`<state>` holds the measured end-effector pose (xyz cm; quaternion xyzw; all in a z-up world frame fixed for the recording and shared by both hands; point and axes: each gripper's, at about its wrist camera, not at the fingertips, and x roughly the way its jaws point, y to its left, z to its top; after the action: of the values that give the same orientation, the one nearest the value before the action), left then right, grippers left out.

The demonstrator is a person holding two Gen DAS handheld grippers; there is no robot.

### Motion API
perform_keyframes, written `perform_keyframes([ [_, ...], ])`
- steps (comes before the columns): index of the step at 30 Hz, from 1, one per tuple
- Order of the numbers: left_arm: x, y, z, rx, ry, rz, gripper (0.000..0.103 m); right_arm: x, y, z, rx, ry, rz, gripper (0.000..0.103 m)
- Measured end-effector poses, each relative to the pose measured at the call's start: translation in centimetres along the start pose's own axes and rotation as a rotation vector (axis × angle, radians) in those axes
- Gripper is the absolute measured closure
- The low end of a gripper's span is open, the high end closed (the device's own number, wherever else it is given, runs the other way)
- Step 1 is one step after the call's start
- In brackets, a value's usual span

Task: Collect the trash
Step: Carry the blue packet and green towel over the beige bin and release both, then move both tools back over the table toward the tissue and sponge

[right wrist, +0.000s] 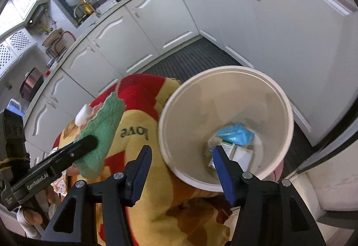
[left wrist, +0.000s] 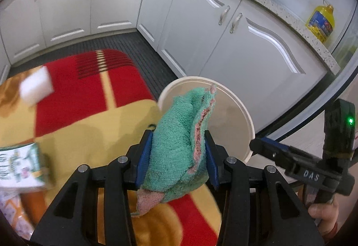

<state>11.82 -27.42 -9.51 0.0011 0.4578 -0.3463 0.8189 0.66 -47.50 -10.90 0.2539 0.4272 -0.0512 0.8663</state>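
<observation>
Nearest in the left wrist view, the left gripper [left wrist: 177,156] has its jaws clamped on a green cloth [left wrist: 179,131], bunched between the blue pads [left wrist: 143,159] and held clear of the table covering. The cloth's long axis runs forward along the fingers, with its frayed pink-edged tip pointing away from the hand and a loose corner hanging down below the jaws

Just beyond that tip and a little to the right lies the white bucket [left wrist: 243,111], its mouth open towards the cloth. That is the relation the coming move turns on, I judge: the bin sits ahead and to the right of the left jaws, so the cloth has to travel forward and right until it hangs over the rim before any release

In the right wrist view the right gripper [right wrist: 182,169] has its jaws wide apart and holds nothing. It hovers at the near rim of the bucket [right wrist: 170,98], closer to the bin than the left one, which shows at the left with the cloth [right wrist: 100,131] near the bucket. Inside, at the bottom, lie a blue crumpled wrapper [right wrist: 236,134] and a small carton [right wrist: 228,148]

Further left on the red and yellow blanket [left wrist: 89,93], a white sponge-like block [left wrist: 35,87] and a printed box [left wrist: 20,165] remain uncollected
</observation>
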Motion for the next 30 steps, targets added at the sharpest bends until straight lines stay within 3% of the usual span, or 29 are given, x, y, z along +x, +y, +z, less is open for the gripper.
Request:
perform_keyframes([
  [3,1.4,-0.7,0.6,-0.006,0.000,-0.013,0.056,0.1,-1.0,0.0,0.017,0.004,-0.017,0.048],
  [7,2.2,-0.5,1.0,-0.040,-0.014,-0.075,0.033,0.3,-1.3,0.1,0.027,0.015,-0.024,0.040],
  [16,1.0,-0.5,0.7,-0.018,-0.034,-0.028,0.032,0.6,-0.9,0.1,0.009,0.023,-0.032,0.037],
  [26,-3.8,0.7,-0.4,0.004,-0.156,0.109,0.033,0.7,2.1,-0.2,-0.062,0.016,-0.025,0.034],
  [30,-5.7,2.0,-1.2,-0.013,-0.177,0.125,0.033,0.6,3.7,-0.3,-0.084,0.003,-0.014,0.031],
])
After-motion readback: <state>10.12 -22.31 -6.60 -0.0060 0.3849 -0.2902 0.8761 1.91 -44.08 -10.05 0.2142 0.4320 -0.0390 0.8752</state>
